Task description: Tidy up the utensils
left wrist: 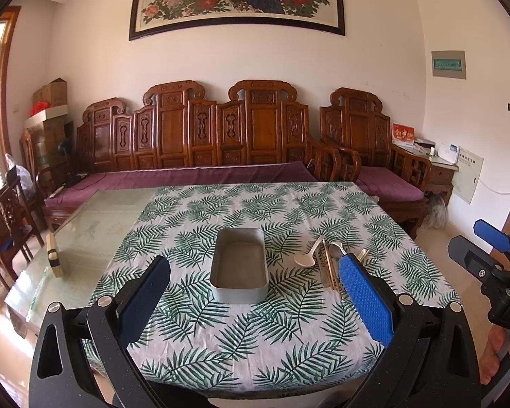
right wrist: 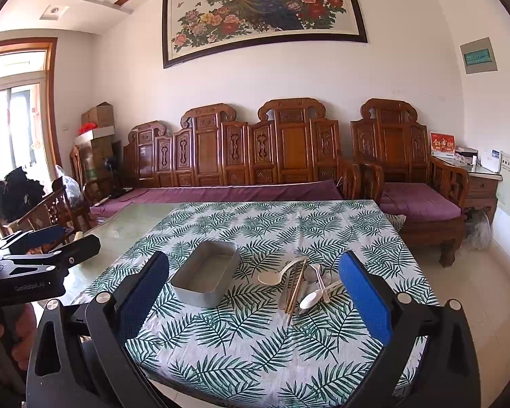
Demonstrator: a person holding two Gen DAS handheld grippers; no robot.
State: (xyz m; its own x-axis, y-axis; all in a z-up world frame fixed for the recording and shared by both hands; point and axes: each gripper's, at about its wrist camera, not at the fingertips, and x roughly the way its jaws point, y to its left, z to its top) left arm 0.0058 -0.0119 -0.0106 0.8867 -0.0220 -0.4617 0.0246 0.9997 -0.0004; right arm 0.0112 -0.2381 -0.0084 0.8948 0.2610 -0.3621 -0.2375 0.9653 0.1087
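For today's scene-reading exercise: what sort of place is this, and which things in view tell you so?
Most likely a home living room: a carved wooden sofa with purple cushions along the wall, a framed peacock painting above it, and a table under a leaf-print cloth.

You are facing a leaf-print tablecloth [left wrist: 255,210] covering a glass-topped table [left wrist: 102,210], with a carved wooden sofa [left wrist: 200,136] standing behind, a peacock painting [right wrist: 265,10] hanging above and cardboard boxes [left wrist: 51,93] sitting in the corner.
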